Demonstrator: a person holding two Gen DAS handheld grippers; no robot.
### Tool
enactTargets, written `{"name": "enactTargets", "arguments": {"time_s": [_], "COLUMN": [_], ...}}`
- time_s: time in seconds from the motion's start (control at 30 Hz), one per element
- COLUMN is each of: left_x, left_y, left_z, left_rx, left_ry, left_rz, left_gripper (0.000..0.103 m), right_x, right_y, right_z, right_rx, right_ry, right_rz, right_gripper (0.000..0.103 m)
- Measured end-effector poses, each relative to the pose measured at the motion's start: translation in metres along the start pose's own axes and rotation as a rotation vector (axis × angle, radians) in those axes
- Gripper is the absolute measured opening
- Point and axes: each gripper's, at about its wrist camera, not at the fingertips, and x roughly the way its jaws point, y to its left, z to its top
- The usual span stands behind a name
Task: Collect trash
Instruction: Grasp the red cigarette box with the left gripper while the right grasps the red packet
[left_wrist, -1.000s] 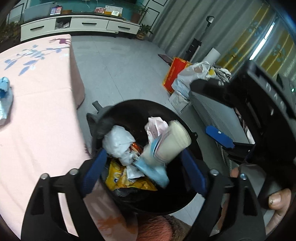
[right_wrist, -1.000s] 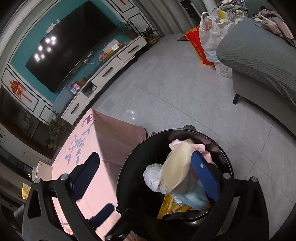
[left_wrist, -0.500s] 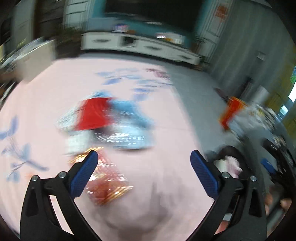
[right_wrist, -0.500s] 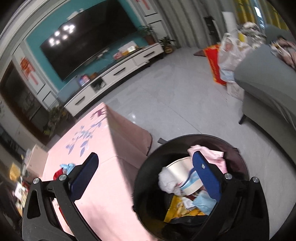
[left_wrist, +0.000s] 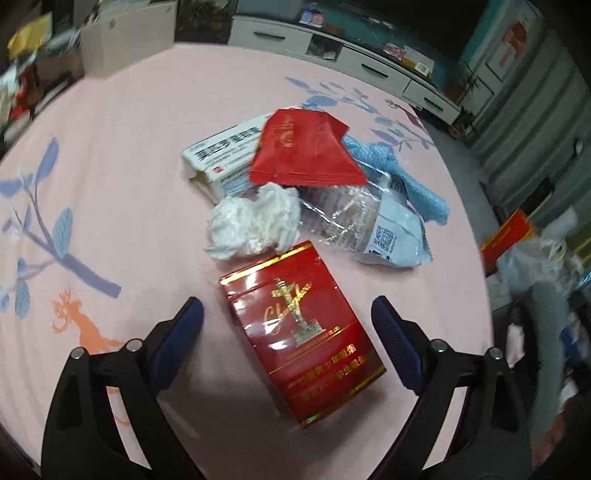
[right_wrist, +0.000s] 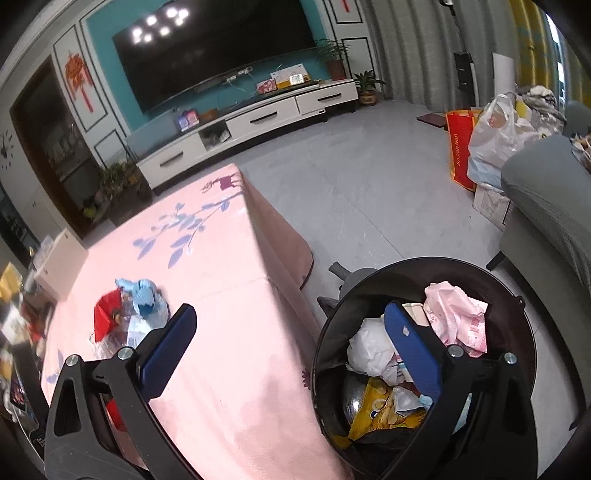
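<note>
Trash lies in a small heap on the pink floral counter (left_wrist: 110, 192): a red cigarette pack (left_wrist: 301, 332) nearest the camera, a crumpled white tissue (left_wrist: 255, 221) touching its far end, a clear plastic wrapper (left_wrist: 365, 229) to the right of the tissue, a red foil packet (left_wrist: 303, 151) resting over a white medicine box (left_wrist: 221, 155), and a blue cloth (left_wrist: 399, 173) behind the wrapper.

The left gripper (left_wrist: 288, 317) hangs over the cigarette pack with its jaws wide and closing; the pack sits between the blue pads (left_wrist: 177, 332), but neither pad touches it and nothing is held.

The right gripper (right_wrist: 291, 347) is wide apart and empty. One of its fingers hangs over the counter's edge, the other over the black trash bin (right_wrist: 517, 314) that stands on the floor just beside the counter. The bin already contains a pink plastic bag (right_wrist: 458, 317), white crumpled paper (right_wrist: 369, 347) and a yellow snack bag (right_wrist: 376, 410).

From the right wrist view the heap shows as red and blue scraps toward the counter's far left. Beyond are a grey tiled floor (right_wrist: 369, 177), a white TV cabinet (right_wrist: 258, 122) under a dark television (right_wrist: 221, 51), a grey sofa (right_wrist: 546, 206), and a white plastic bag (right_wrist: 495, 133) beside a red bag (right_wrist: 460, 151).
</note>
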Motion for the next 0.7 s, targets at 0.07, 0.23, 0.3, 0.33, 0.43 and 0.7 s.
{"name": "enactTargets", "arguments": {"time_s": [0.07,0.23,0.3,0.33,0.43,0.7], "left_x": [0.000,-0.003,-0.008,-0.012,-0.035,-0.071], "left_y": [-0.005,-0.004,0.002,0.006,0.023,0.102], "left_z": [-0.002,-0.001,0.001,0.002,0.013,0.034], "left_rx": [0.030,0.006,-0.033,-0.051,-0.103,-0.291], "left_ry": [-0.026,-0.034,-0.014,-0.014,-0.085,-0.237], "left_rz": [0.025,-0.066,-0.130,-0.161,-0.209,-0.130], "left_gripper": [0.075,0.065,0.064,0.063,0.062,0.062], "right_x": [0.003,0.009,0.010,0.011,0.015,0.041], "right_y": [0.005,0.019,0.024,0.028,0.048,0.139], "right_z": [-0.003,-0.008,-0.008,-0.009,-0.010,-0.012], "right_rx": [-0.018,-0.059,-0.068,-0.076,-0.112,-0.221], "right_ry": [0.009,0.023,0.027,0.026,0.026,0.098], "right_rz": [0.000,-0.009,-0.012,-0.012,-0.013,0.141], "right_gripper": [0.099,0.099,0.099,0.099,0.099,0.099]}}
